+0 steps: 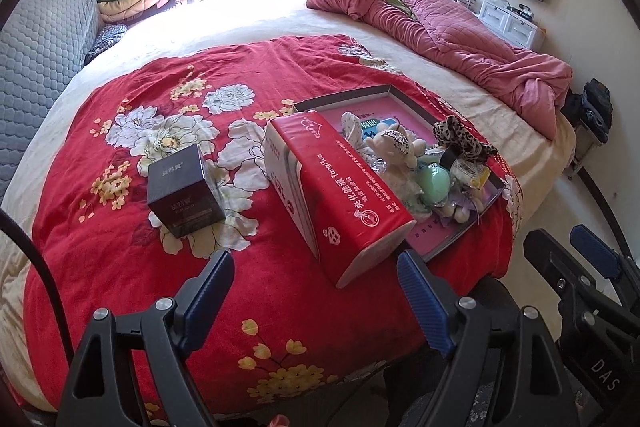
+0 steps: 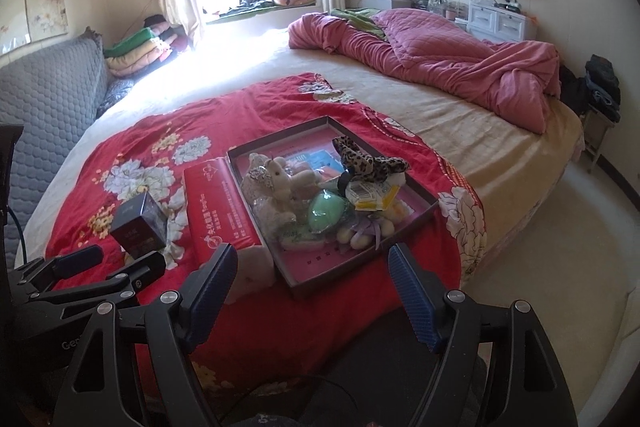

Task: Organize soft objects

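A shallow dark tray (image 2: 256,143) with a pink floor lies on the red flowered blanket (image 2: 280,99). In it lie a beige teddy bear (image 2: 280,175), a green soft egg (image 2: 329,211), a leopard-print soft toy (image 2: 368,159) and a small purple-bowed plush (image 2: 366,231). The tray also shows in the left wrist view (image 1: 408,103), with the teddy (image 1: 394,145) and egg (image 1: 434,183). A red tissue pack (image 1: 340,191) lies left of the tray. My left gripper (image 1: 316,291) is open, just before the pack. My right gripper (image 2: 312,287) is open, before the tray's near edge.
A dark square box (image 1: 184,187) stands on the blanket left of the tissue pack. A crumpled pink quilt (image 2: 440,59) lies at the far right of the bed. A grey padded headboard (image 1: 40,47) is at left. Floor shows at right (image 2: 560,227).
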`<move>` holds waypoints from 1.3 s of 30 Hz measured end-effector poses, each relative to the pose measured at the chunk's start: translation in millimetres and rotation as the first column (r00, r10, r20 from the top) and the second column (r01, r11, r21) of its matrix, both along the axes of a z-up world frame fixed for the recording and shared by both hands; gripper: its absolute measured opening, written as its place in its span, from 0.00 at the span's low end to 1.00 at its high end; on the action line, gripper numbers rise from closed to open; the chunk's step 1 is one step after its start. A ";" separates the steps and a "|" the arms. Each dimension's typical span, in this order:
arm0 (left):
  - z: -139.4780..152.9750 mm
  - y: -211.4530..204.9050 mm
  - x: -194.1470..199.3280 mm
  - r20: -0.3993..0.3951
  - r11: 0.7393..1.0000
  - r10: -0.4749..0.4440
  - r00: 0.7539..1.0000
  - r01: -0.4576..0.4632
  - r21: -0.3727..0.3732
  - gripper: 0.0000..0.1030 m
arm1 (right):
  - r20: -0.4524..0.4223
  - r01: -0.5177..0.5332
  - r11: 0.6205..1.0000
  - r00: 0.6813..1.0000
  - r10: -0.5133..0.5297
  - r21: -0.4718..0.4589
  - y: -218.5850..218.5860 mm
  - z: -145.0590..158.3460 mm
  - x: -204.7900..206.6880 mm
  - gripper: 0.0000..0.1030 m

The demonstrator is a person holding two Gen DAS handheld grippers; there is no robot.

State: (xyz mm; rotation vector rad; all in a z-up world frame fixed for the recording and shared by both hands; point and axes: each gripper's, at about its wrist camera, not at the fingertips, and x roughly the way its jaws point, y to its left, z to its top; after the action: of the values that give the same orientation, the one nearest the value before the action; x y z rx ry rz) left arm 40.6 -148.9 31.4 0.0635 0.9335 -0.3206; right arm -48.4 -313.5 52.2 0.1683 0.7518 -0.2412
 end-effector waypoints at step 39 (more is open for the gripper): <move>-1.9 -4.5 -3.3 -0.002 0.999 0.013 1.000 -0.013 0.040 0.81 | -0.022 -0.007 1.000 1.000 0.007 0.009 0.6 -7.8 -0.5 0.77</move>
State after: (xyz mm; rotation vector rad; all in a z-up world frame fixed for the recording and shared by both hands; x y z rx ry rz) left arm 37.3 -153.4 29.5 0.0933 0.9425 -0.2902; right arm -48.8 -312.9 44.4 0.1717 0.7758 -0.2332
